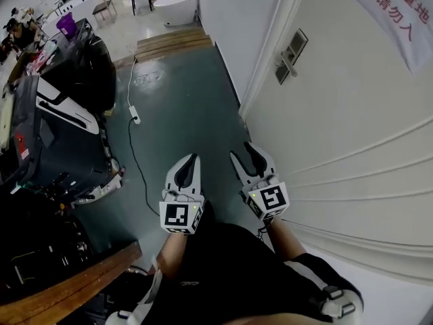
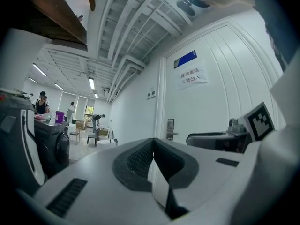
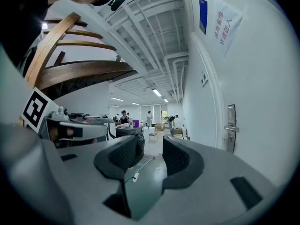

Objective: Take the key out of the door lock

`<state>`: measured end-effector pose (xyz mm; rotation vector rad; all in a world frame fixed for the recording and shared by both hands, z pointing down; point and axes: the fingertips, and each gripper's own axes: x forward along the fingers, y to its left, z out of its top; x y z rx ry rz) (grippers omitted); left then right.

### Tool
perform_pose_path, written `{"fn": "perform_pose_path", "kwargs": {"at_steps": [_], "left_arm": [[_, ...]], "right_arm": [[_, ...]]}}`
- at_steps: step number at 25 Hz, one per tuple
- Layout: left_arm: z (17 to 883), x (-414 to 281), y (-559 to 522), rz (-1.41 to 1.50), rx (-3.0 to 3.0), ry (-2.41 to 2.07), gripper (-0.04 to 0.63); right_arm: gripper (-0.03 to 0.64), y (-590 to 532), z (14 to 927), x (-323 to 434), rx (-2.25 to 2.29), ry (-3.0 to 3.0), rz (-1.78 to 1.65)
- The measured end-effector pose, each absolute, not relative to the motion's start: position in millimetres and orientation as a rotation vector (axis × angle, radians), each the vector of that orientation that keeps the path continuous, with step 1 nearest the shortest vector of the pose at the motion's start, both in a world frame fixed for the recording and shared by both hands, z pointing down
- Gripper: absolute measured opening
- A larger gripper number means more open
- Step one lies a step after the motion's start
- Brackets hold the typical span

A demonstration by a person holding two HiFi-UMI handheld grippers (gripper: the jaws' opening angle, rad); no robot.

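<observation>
The white door (image 1: 352,114) fills the right side of the head view. Its metal lock plate with lever handle (image 1: 291,56) sits far ahead of both grippers; it also shows in the left gripper view as the lock plate (image 2: 170,129) and in the right gripper view as the lock plate (image 3: 231,135). A key is too small to make out there. My left gripper (image 1: 193,161) hangs low over the green floor, jaws together, empty (image 2: 153,142). My right gripper (image 1: 243,152) is beside it near the door, jaws apart with nothing between them (image 3: 152,146).
A white power strip (image 1: 135,119) and its black cable lie on the floor ahead. Dark machines (image 1: 61,134) line the left side, and a wooden top (image 1: 67,290) is at lower left. Wooden steps (image 1: 172,44) and a white tub (image 1: 176,7) stand further back. A printed sign (image 1: 389,12) hangs on the door.
</observation>
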<state>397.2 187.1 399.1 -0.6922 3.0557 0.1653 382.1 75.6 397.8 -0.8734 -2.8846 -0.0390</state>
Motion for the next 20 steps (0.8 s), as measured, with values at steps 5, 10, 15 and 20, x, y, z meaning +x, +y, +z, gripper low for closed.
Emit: {"fn": "perform_pose_path", "kwargs": {"at_steps": [5,10,15,20], "left_arm": [[392.9,340.1,213.7,0.16,-0.692,3.066,0.023],[393.2,284.5,237.9,0.163,-0.716,3.076,0.023],[385.6,243.8,255.9,0.137,-0.764,3.063,0.023],[394.6,220.5,271.5,0.163,-0.792,3.081,0.024]], "right_arm": [[0.189,101.3,392.9,321.1,-0.904,-2.912,-0.058],[0.189,124.9,392.1,266.7,-0.871,-2.894,-0.039],[0.189,142.4,392.7,226.5,-0.831,-2.897,-0.001],[0.189,153.0,401.6,201.3,-0.814,-2.926,0.009]]}}
